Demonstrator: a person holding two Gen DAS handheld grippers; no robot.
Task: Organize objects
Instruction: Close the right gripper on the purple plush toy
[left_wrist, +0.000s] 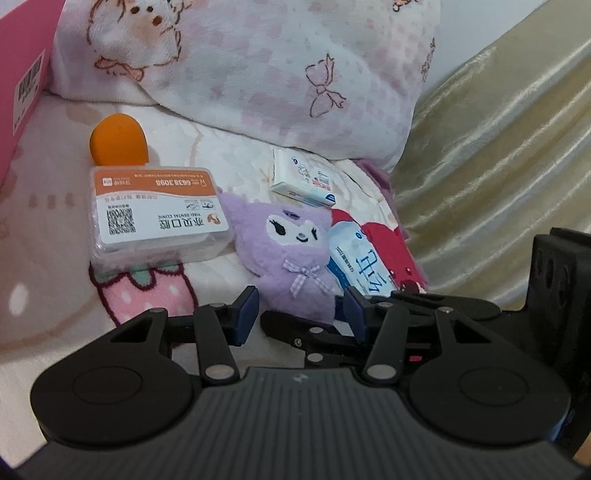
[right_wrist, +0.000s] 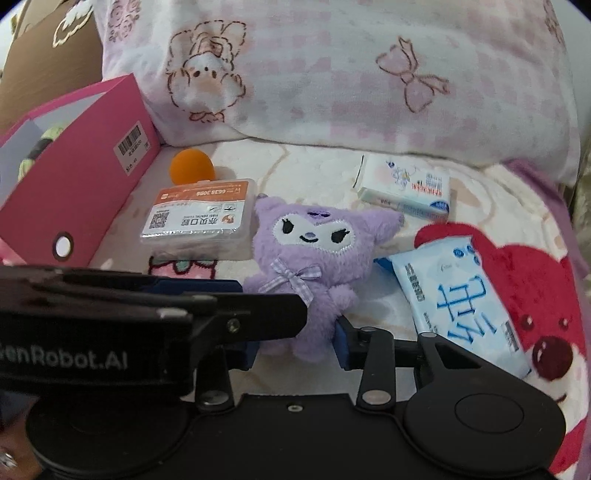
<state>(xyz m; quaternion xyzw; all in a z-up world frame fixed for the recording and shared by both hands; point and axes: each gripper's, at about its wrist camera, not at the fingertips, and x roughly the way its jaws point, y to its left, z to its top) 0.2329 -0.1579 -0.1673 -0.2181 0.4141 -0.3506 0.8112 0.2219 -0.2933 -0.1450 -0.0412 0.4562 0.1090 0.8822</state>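
A purple plush toy (right_wrist: 314, 236) lies face up on the blanket. My right gripper (right_wrist: 295, 338) is shut on its lower body, one blue pad (right_wrist: 341, 343) against its side and the other half hidden behind the left gripper's finger (right_wrist: 273, 314). In the left wrist view the plush toy (left_wrist: 288, 247) lies just beyond my left gripper (left_wrist: 301, 314), which stands open with nothing pressed between its pads. The right gripper's black fingers (left_wrist: 295, 326) cross under it. Around the plush lie a clear labelled box (right_wrist: 199, 218), an orange sponge ball (right_wrist: 192, 166), a small tissue pack (right_wrist: 406, 188) and a blue wipes pack (right_wrist: 458, 295).
An open pink box (right_wrist: 74, 177) stands at the left, with some items inside. A pink-and-white pillow (right_wrist: 332, 74) closes off the back. Golden fabric (left_wrist: 498, 147) rises on the right. The blanket (right_wrist: 535, 295) carries a red bear print.
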